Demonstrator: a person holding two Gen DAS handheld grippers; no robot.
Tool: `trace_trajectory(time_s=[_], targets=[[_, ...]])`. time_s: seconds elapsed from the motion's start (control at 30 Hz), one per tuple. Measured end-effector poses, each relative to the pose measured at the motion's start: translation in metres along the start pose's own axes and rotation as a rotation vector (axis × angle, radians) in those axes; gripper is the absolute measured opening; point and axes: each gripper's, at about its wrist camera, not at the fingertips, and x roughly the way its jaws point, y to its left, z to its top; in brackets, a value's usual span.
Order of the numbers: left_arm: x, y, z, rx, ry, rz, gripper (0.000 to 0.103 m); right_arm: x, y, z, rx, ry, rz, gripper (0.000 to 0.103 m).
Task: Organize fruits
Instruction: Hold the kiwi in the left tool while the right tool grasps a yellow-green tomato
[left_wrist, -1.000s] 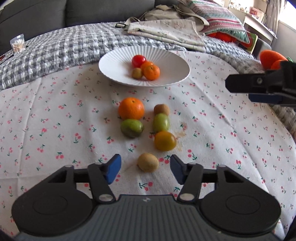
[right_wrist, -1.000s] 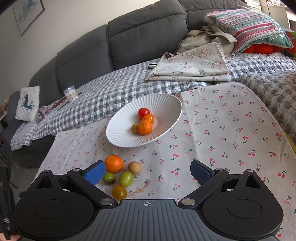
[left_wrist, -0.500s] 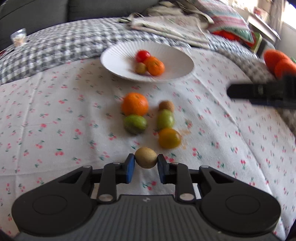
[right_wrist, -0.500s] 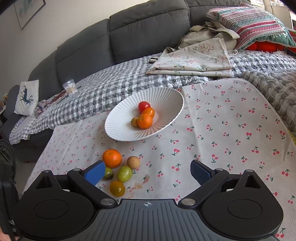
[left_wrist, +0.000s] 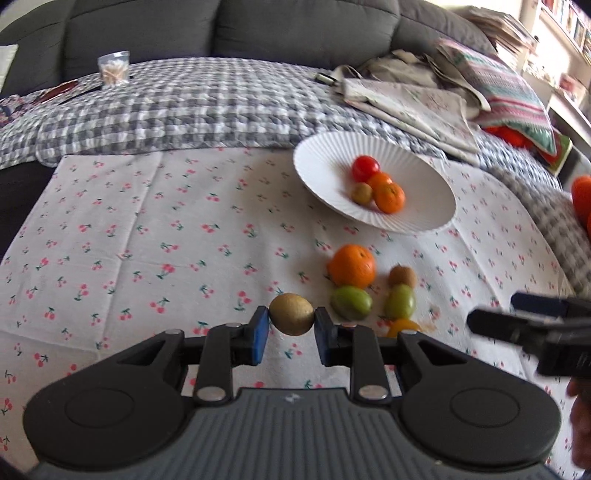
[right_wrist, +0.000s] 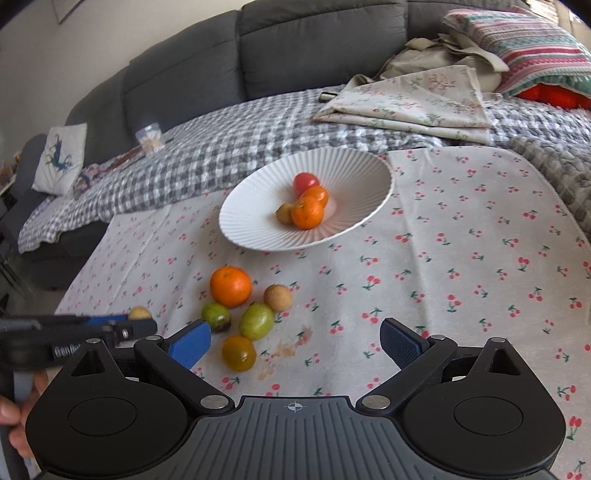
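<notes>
My left gripper is shut on a brown kiwi and holds it above the cherry-print cloth. The kiwi also shows in the right wrist view. A white ribbed plate holds a red tomato, two small oranges and a small brown fruit. On the cloth lie a large orange, two green fruits, a small brown fruit and a yellow-orange fruit. My right gripper is open and empty, just right of these.
A grey checked blanket and a grey sofa lie behind the cloth. Folded fabric and a striped pillow sit at the back right. A brown stain marks the cloth.
My left gripper closed on the kiwi, lifted it off the cloth and swung left. My right gripper moved lower and closer to the loose fruits, staying open.
</notes>
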Motion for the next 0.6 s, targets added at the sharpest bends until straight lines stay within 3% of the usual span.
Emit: trace_trajectory(time_s=[0.37,0.47,0.6], targets=[[-0.007,0.021,0.009,-0.096,-0.025,0.000,0.025,0.029,0.035,-0.012,-0.121,0.037,0.020,0.097],[-0.007,0.023,0.010,-0.105,-0.026,-0.002,0.025,0.037,0.043,-0.015,-0.150,0.041,0.020,0.092],[-0.007,0.023,0.010,-0.108,-0.026,-0.006,0.025,0.048,0.050,-0.019,-0.177,0.053,0.018,0.075]])
